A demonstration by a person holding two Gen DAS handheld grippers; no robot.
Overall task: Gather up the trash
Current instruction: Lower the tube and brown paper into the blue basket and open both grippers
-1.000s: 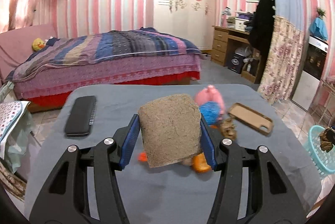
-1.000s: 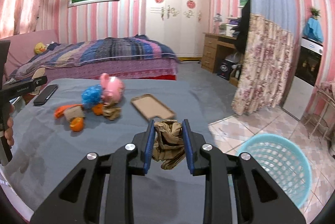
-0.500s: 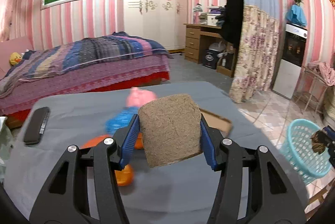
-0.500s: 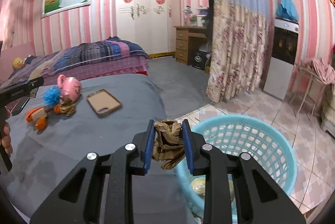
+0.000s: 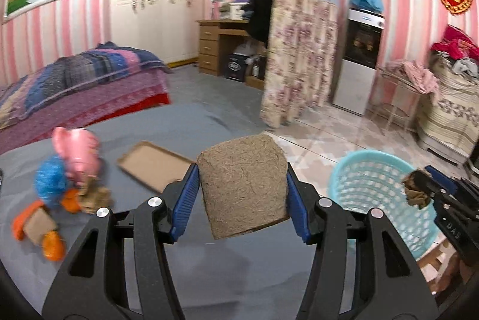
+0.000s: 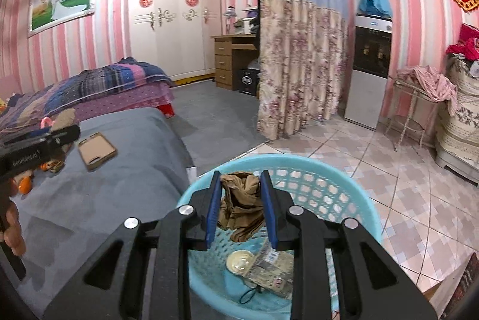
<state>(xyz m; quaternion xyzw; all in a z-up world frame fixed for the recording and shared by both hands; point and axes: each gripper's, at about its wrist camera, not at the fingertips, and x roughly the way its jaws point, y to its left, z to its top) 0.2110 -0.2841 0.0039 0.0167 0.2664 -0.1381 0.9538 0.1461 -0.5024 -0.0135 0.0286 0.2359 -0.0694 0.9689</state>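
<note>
Over the round turquoise lattice basket (image 6: pixel 329 194), right gripper (image 6: pixel 241 209) fingers pinch a crumpled brown wrapper (image 6: pixel 239 203); flat packet and round tin lid lie on basket floor. Left gripper (image 5: pixel 242 194) fingers clamp a coarse fibrous tan block (image 5: pixel 244 185) above grey cloth bench (image 5: pixel 194 269). Tan rectangular phone case (image 5: pixel 152 167) and plush toys (image 5: pixel 66 170) lie on bench.

Left hand-held gripper (image 5: pixel 242 194) clamped, half-spread; right hand-held gripper (image 6: pixel 241 208) clamped, narrow; both angled downward.
</note>
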